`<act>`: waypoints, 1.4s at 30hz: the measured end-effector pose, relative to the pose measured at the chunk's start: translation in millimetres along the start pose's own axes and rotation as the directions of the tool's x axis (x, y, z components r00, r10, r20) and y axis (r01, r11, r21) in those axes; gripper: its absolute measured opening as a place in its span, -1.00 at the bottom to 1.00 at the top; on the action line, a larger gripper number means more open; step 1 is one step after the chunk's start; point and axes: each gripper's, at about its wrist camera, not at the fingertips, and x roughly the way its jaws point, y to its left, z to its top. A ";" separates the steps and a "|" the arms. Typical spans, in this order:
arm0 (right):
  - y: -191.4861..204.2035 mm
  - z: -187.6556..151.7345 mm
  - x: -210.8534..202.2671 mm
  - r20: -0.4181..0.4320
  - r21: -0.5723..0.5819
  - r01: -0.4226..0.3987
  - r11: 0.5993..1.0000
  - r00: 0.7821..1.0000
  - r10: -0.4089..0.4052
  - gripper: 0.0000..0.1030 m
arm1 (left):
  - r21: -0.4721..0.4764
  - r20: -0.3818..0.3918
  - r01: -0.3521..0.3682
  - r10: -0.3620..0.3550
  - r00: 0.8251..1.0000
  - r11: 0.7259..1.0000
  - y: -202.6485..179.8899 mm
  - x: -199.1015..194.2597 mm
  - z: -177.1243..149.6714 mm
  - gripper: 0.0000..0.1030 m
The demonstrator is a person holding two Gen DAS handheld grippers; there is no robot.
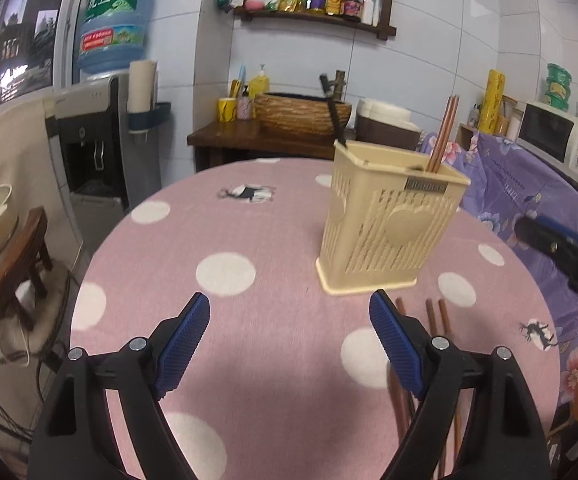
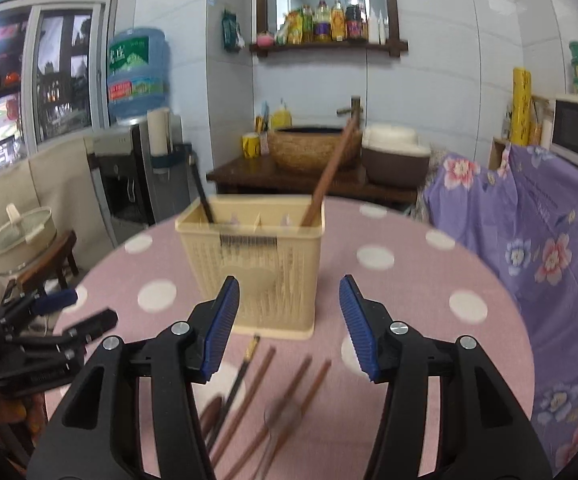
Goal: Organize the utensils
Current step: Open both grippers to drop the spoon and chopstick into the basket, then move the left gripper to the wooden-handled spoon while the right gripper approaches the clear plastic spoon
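A cream plastic utensil holder (image 1: 385, 220) stands on the pink dotted round table (image 1: 225, 272); it also shows in the right wrist view (image 2: 255, 268). Brown chopsticks (image 1: 443, 132) and a black utensil (image 1: 333, 108) stand in it. Loose brown chopsticks (image 2: 273, 396), a black chopstick (image 2: 239, 384) and a blurred spoon (image 2: 283, 414) lie on the table in front of the holder. My left gripper (image 1: 289, 312) is open and empty, left of the loose chopsticks (image 1: 435, 320). My right gripper (image 2: 289, 292) is open and empty above them.
A purple floral cloth (image 2: 549, 248) covers furniture at the right, with a microwave (image 1: 553, 136) behind. A water dispenser (image 1: 97, 140) and a stool with a pot (image 2: 21, 240) stand at the left. A wooden counter with a woven basin (image 2: 313, 148) is behind the table.
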 end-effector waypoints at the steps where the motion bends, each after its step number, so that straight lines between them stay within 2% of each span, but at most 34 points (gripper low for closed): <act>1: -0.8 -8.1 2.2 -0.021 0.005 0.000 1.000 1.000 0.001 0.02 | 0.002 -0.008 -0.010 0.010 1.000 1.000 0.6 0.4 -5.9 0.57; 7: -6.0 -58.9 19.4 -0.178 0.081 -0.036 0.996 0.983 0.050 -0.04 | 0.002 -0.064 -0.013 0.013 0.998 1.000 1.5 4.4 -32.8 0.57; 12: -0.8 -89.1 32.7 -0.260 0.098 -0.016 0.995 0.965 0.041 -0.12 | -0.006 -0.090 0.004 -0.005 0.996 1.000 -1.2 5.0 -44.1 0.50; 15: 1.8 -98.9 37.9 -0.296 0.107 -0.009 0.994 0.954 0.040 -0.22 | 0.001 -0.101 0.013 -0.013 0.995 1.000 -4.8 6.0 -47.5 0.46; 20: 0.2 -110.6 42.2 -0.337 0.140 -0.002 0.990 0.940 0.050 -0.52 | -0.004 -0.108 0.026 -0.026 0.994 1.000 -8.1 6.8 -50.3 0.46; 28: -1.1 -112.3 43.6 -0.344 0.177 -0.021 0.984 0.935 0.082 -0.79 | -0.002 -0.111 0.031 -0.031 0.993 1.000 -12.2 7.9 -51.4 0.46; 32: -2.5 -111.5 42.6 -0.336 0.196 -0.023 0.980 0.938 0.089 -0.80 | 0.004 -0.117 0.035 -0.035 0.992 0.999 -15.2 9.1 -52.1 0.46; 37: -11.9 -107.2 35.0 -0.290 0.224 -0.029 0.974 0.952 0.095 -0.92 | 0.013 -0.125 0.049 -0.047 0.991 0.999 -21.9 10.4 -52.5 0.46; 42: -28.5 -102.0 27.2 -0.244 0.250 -0.023 0.968 0.966 0.086 -0.93 | 0.019 -0.139 0.069 -0.065 0.988 0.997 -30.6 14.2 -53.1 0.46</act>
